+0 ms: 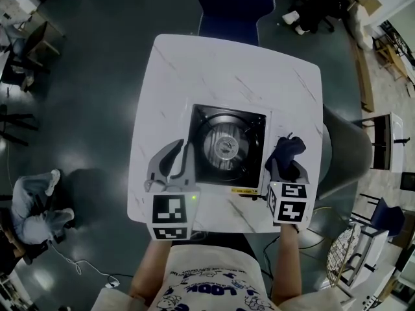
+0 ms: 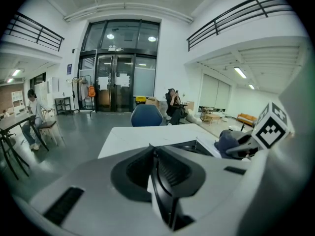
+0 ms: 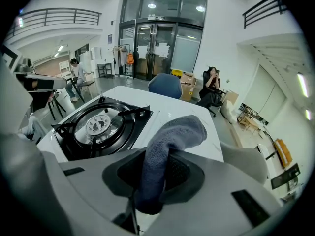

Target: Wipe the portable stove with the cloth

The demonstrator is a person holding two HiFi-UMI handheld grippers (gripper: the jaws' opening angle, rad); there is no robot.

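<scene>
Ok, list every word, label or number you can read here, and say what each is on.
Yellow label on the front edge of the portable stove: too small to read.
Blue print on the person's shirt: blurred, unreadable.
Left marker cube and right marker cube: square patterns only, no letters.
Sheets on the glass doors: blurred.
Nothing here can be quoted.

The head view looks steeply down from above the person, with the white marble-patterned square table (image 1: 227,63) at mid-frame. The left gripper (image 1: 183,146) view sits low at the table's near edge, facing level across it toward tall glass entrance doors (image 2: 115,85) at upper centre. The right gripper (image 1: 287,162) view faces those same doors, close beside the black square portable stove (image 3: 101,124) at its left, with a grey-blue terry cloth (image 3: 165,146) in its foreground. All three views share the table and stove.
</scene>
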